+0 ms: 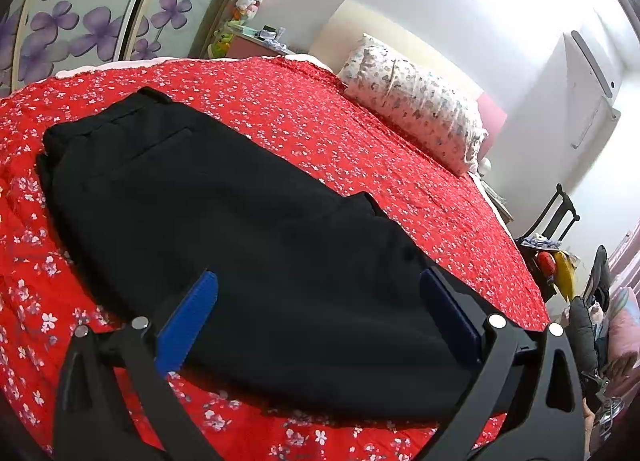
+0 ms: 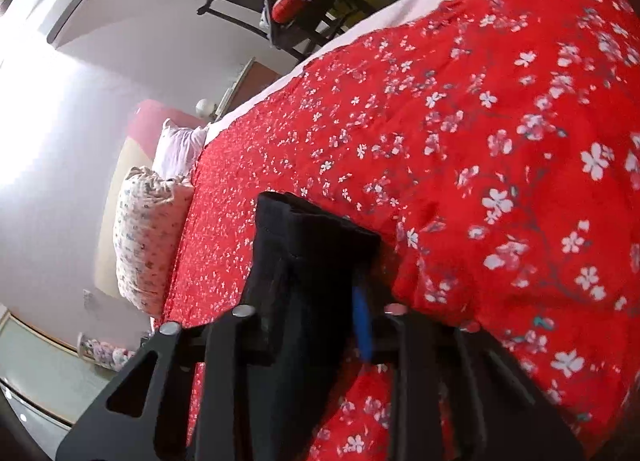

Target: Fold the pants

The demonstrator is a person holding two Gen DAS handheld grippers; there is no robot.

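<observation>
Pants [image 1: 240,201], black, lie flat on bed's red floral cover [image 1: 360,133]. Left claw [image 1: 320,317] spread wide above their near end, blue pads either side. Right claw [image 2: 316,301] pinches a bunched dark edge of pants. Patterned pillow [image 1: 420,109] at far right.

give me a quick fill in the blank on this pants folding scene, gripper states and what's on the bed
1. The black pants lie on a ____ floral bedspread.
2. The left gripper has its jaws ____ over the pants.
3. The right gripper is ____ on black fabric.
4. At the bed's head lies a patterned ____.

Missing words: red; open; shut; pillow
</observation>
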